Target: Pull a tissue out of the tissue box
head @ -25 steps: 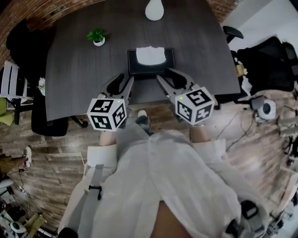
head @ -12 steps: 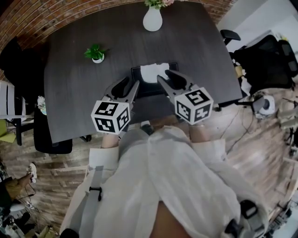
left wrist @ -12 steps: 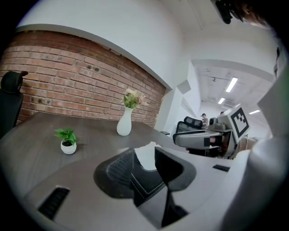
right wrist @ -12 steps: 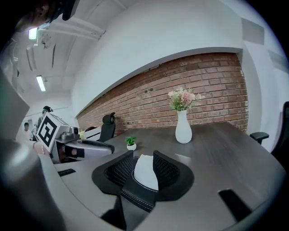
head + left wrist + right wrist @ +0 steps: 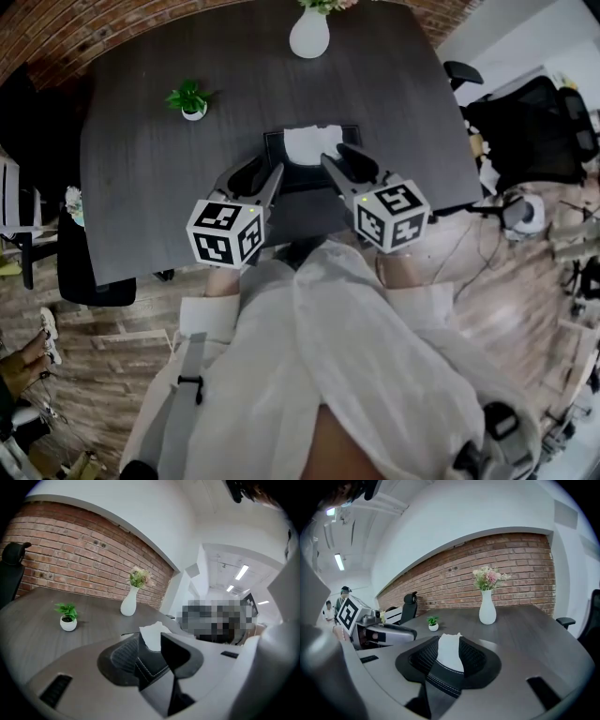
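Observation:
A dark tissue box [image 5: 302, 174] lies on the grey table [image 5: 141, 187] near its front edge, with a white tissue [image 5: 310, 142] sticking up from the slot. My left gripper [image 5: 263, 170] is open, its tips at the box's front left corner. My right gripper [image 5: 336, 155] is open too, its tips over the box's right front part. In the left gripper view [image 5: 150, 652] the tissue [image 5: 151, 634] shows just beyond the jaws. In the right gripper view [image 5: 450, 662] the tissue [image 5: 449, 649] stands in the gap between the ribbed pads, above the stitched box [image 5: 444, 678]. Whether it is touched I cannot tell.
A white vase with flowers [image 5: 309, 36] stands at the table's far edge and a small potted plant [image 5: 191, 101] at the far left. Black office chairs [image 5: 525, 122] stand to the right and a dark chair [image 5: 86, 270] to the left. Cables lie on the wood floor [image 5: 487, 272].
Both grippers have moved forward from the table's front edge up to the tissue box. Their tips now overlap the box's front corners. The box has not moved.

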Available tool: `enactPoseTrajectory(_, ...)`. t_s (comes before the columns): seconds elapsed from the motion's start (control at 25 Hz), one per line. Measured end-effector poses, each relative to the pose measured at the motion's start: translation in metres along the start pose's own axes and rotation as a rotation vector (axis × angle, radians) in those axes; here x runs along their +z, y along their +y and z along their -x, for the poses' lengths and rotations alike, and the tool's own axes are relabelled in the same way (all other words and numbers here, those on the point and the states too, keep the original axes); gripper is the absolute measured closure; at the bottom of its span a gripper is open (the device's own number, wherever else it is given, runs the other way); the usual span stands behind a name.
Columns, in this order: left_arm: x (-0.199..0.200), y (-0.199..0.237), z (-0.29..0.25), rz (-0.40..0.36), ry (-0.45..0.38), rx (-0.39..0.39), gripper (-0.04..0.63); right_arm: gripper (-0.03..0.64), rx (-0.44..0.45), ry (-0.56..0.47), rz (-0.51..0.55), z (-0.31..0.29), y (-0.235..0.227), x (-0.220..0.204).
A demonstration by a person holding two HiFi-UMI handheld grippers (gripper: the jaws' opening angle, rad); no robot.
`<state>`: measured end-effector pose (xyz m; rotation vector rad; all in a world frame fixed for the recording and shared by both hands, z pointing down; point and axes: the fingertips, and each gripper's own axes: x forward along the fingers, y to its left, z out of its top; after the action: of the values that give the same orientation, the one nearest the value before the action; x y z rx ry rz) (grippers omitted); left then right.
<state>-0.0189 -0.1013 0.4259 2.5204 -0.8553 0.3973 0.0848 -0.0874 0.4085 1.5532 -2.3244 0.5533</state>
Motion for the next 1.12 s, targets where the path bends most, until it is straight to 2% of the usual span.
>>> enactPoseTrajectory(0.28, -0.002, 0.006, 0.001, 0.01, 0.011, 0.052, 0.471, 0.5, 0.02, 0.001, 0.026, -0.008, -0.008, 0.005)
enactPoseTrajectory(0.76, -0.019, 0.015, -0.004, 0.103, 0.043, 0.158, 0.468, 0.5, 0.116, 0.061, 0.086, -0.017, -0.018, 0.007)
enactPoseTrajectory(1.12, -0.031, 0.014, -0.01, 0.165, 0.068, 0.162, 0.468, 0.5, 0.144, 0.117, 0.121, -0.022, -0.024, 0.0)
